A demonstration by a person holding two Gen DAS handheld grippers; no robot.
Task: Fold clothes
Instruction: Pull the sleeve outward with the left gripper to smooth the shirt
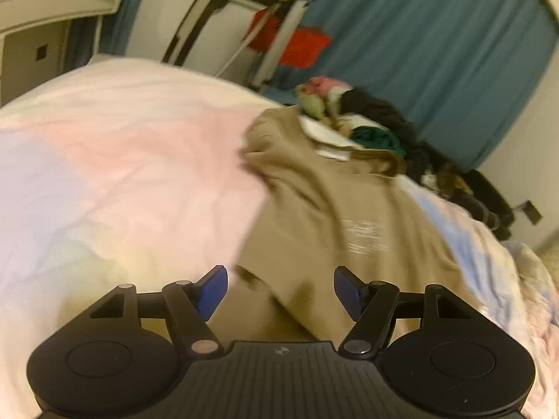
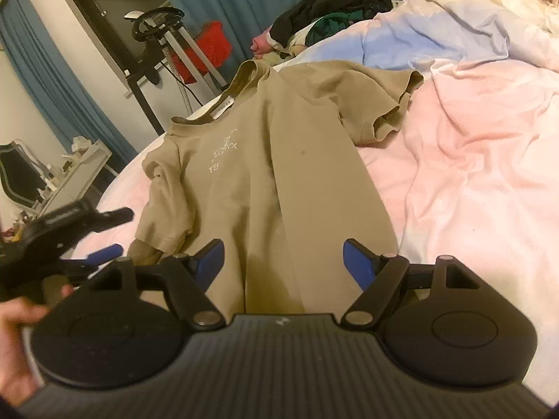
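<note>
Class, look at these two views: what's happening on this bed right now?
A person holding a gripper in each hand is folding a tan T-shirt spread on a bed with a pastel duvet. One side of the shirt already lies folded over the middle. Both the left gripper and the right gripper are open over the shirt's lower part, gripping nothing. A pile of other clothes waits at the far edge.

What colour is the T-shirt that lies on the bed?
The T-shirt is tan, with a small white print on the chest; the right wrist view shows it best.
</note>
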